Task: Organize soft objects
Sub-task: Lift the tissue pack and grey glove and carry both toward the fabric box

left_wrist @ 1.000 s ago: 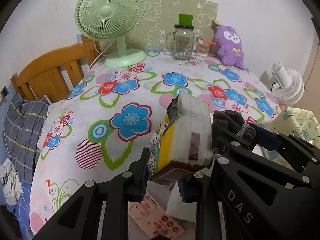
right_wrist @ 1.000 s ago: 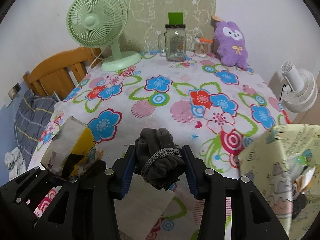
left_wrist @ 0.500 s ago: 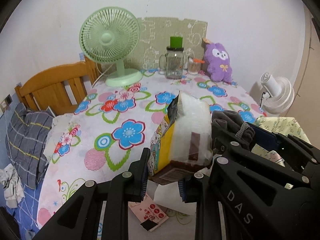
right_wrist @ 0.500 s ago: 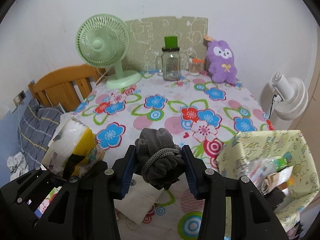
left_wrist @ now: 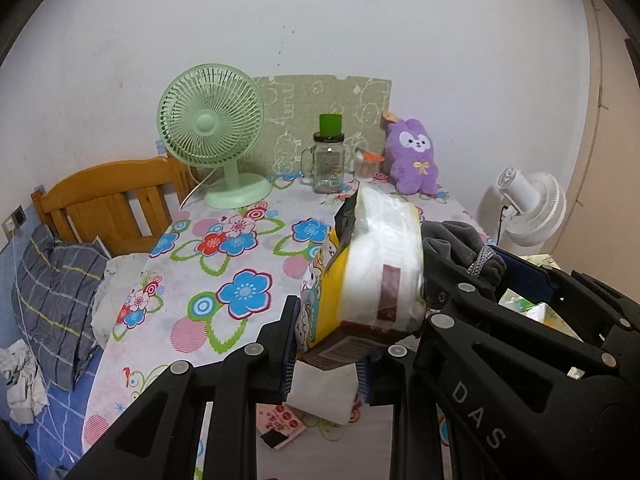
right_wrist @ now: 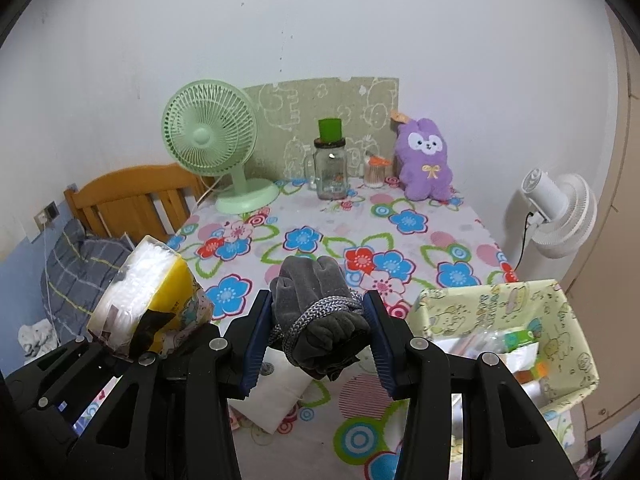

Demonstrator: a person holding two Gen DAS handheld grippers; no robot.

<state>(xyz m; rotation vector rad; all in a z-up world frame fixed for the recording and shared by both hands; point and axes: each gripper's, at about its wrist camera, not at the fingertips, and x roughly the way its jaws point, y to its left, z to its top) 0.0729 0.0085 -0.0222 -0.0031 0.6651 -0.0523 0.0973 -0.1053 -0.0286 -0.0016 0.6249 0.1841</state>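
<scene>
My left gripper (left_wrist: pixel 326 340) is shut on a soft tissue pack (left_wrist: pixel 372 272) in yellow and clear wrap, held above the near edge of the flowered table (left_wrist: pixel 240 248). The pack also shows at the left of the right wrist view (right_wrist: pixel 148 300). My right gripper (right_wrist: pixel 316 334) is shut on a grey cloth bundle (right_wrist: pixel 316 312) tied with a grey cord, held above the table. The bundle shows beside the pack in the left wrist view (left_wrist: pixel 460 244). A purple plush bunny (right_wrist: pixel 426 164) sits at the table's far right.
A pale green fabric bin (right_wrist: pixel 508 340) with packets inside stands at the near right. A green desk fan (right_wrist: pixel 212 136), a glass jar (right_wrist: pixel 330 168) and a small cup (right_wrist: pixel 374 172) line the back. White paper (right_wrist: pixel 280 384) and a card (left_wrist: pixel 280 428) lie near. A white fan (right_wrist: pixel 560 216) stands right.
Both grippers have risen and drawn back from the table with their loads, so more of the wall and the fabric bin shows. Neither grip changed.
</scene>
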